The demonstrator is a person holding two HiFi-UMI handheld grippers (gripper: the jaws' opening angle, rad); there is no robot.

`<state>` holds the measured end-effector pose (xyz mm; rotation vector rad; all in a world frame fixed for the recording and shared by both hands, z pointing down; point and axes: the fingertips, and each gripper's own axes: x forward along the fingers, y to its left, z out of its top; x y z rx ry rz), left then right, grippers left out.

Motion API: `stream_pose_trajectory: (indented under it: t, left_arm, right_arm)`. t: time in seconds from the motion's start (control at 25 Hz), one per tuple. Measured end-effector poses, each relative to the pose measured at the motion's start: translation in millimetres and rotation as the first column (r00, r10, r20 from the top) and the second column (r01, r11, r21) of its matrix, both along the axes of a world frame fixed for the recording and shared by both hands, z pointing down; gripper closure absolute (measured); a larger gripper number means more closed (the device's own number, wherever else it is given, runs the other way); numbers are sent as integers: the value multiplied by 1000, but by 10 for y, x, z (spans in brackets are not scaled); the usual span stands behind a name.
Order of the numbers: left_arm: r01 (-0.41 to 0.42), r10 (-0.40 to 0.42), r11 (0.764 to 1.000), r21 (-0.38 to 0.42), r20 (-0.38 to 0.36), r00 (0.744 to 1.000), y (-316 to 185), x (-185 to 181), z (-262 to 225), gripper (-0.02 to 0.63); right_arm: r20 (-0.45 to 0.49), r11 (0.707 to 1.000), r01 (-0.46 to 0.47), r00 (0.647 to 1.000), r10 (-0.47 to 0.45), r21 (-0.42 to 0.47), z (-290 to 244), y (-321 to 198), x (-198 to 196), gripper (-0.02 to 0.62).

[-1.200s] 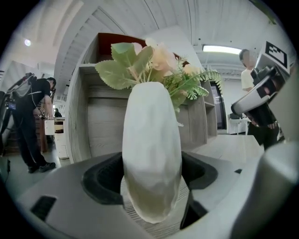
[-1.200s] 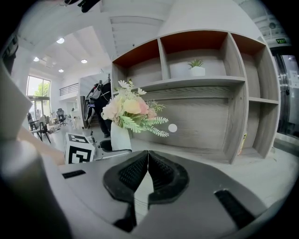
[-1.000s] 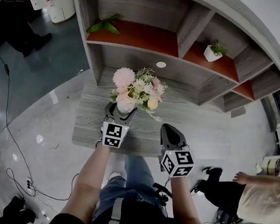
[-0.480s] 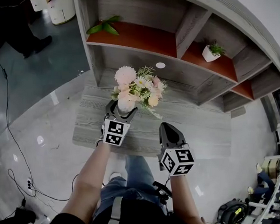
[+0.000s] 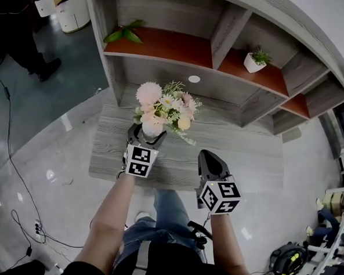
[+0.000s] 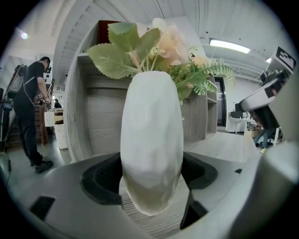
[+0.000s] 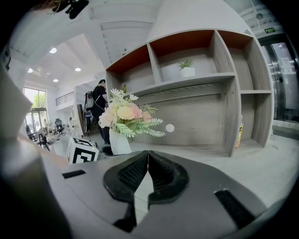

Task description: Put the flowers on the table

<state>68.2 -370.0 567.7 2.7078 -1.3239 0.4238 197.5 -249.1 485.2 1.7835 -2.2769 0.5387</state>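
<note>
A bunch of pink, cream and white flowers (image 5: 164, 107) stands upright in a white vase (image 5: 152, 129). My left gripper (image 5: 149, 133) is shut on the vase, its pads (image 6: 100, 179) pressing on both sides of the vase (image 6: 152, 140). The vase base hangs very close over the grey wood-grain table (image 5: 237, 153); I cannot tell whether it touches. My right gripper (image 5: 207, 157) is lower right of the vase, shut with nothing in it, its jaws (image 7: 147, 172) meeting. From it I see the flowers (image 7: 124, 114) to the left.
A grey shelf unit with orange boards rises behind the table, bearing a small potted plant (image 5: 253, 62) and green leaves (image 5: 125, 32). A person (image 5: 20, 33) stands far left. Cables (image 5: 24, 195) lie on the glossy floor.
Both grippers and the vase keep their places. A person seen at the lower right of the head view one second ago is no longer in the picture.
</note>
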Motion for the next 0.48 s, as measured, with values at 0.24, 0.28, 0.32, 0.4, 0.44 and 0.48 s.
stream_pose_trajectory:
  t: [0.24, 0.28, 0.32, 0.4, 0.44, 0.48]
  left_arm:
    - [-18, 18, 1000, -19, 9, 1000, 35, 12, 27, 185]
    - [-14, 14, 1000, -21, 3, 1000, 37, 5, 23, 164]
    - [-10, 10, 1000, -24, -4, 1000, 42, -1, 17, 148]
    - [-9, 9, 1000, -28, -12, 1000, 61, -9, 4, 131]
    - [-10, 9, 1000, -28, -14, 1000, 72, -11, -5, 125]
    - [-10, 10, 1000, -28, -16, 1000, 84, -15, -20, 120]
  right_arm:
    - [2, 1000, 0, 1000, 0, 5, -11, 22, -6, 578]
    - [2, 1000, -1, 1000, 1, 6, -17, 26, -4, 580]
    - [2, 1000, -2, 1000, 2, 7, -24, 31, 0, 578]
    - [-1, 1000, -2, 1000, 2, 11, -42, 40, 8, 578]
    - [-3, 1000, -2, 1000, 2, 14, -55, 45, 14, 579]
    - [-5, 1000, -1, 1000, 1, 18, -71, 51, 18, 578]
